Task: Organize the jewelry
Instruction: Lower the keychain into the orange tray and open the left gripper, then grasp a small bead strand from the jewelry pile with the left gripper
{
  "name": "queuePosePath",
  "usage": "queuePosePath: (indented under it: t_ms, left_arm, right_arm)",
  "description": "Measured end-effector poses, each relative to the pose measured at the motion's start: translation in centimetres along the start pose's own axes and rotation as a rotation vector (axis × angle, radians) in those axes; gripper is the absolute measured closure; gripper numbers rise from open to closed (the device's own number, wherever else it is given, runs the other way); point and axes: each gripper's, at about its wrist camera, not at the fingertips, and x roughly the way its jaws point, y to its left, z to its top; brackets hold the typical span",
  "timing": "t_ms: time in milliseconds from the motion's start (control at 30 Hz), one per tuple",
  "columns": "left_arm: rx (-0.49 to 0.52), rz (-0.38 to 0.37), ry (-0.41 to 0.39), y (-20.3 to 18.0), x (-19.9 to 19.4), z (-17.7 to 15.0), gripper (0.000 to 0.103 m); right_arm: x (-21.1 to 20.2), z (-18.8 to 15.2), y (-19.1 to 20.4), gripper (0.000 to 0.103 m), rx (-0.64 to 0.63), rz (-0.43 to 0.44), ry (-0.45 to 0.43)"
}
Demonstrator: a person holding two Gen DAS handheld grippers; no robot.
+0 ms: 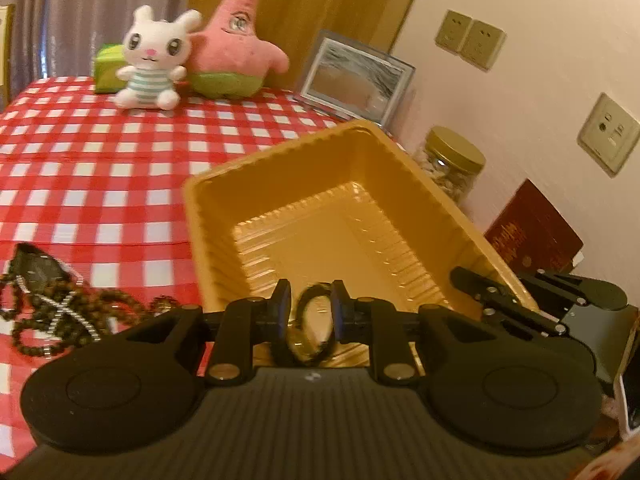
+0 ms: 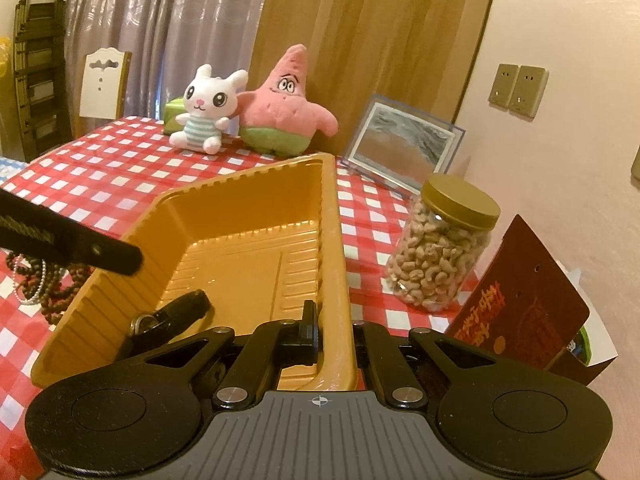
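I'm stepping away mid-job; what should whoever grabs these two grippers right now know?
Left gripper: open over the tray, at its near corner. The black band is between its fingers, looks loose and seems to rest in the tray.
Right gripper: shut on the tray's near rim, holding it steady.
Done: only the black band shows in the tray.
Left: the bead strands lie piled on the checked cloth, left of the tray; move them in.

Gold ribbed tray (image 2: 332,216) on checked cloth, black watch (image 2: 168,316) inside, bead necklaces (image 1: 60,312) beside it
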Motion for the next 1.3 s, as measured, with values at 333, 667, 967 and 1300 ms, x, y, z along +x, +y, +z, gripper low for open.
queuePosePath:
  t_ms: [333,667,967,1300]
  left_arm:
    - [-0.069,0.225,0.004,7.6,-4.5,-2.7,0.08]
    - [-0.123,0.341,0.024,13.0,-6.7,-3.6,0.08]
    - [0.016,0.233,0.056,10.0,-3.9,-3.6,0.08]
    - [0.156,0.053,0.133,6.4,0.7,-3.9,0.086]
  right_arm:
    - [0.3,-0.1,-0.8,0.099,0.008,-0.029,0.007]
    - [1.0,0.5,-0.6,0.099,0.017,-0.06,0.009]
    - [1.3,0.9,-0.1,0.099,0.019,-0.075,0.015]
    - [1.0,0.5,-0.1,0.1,0.041,-0.089,0.038]
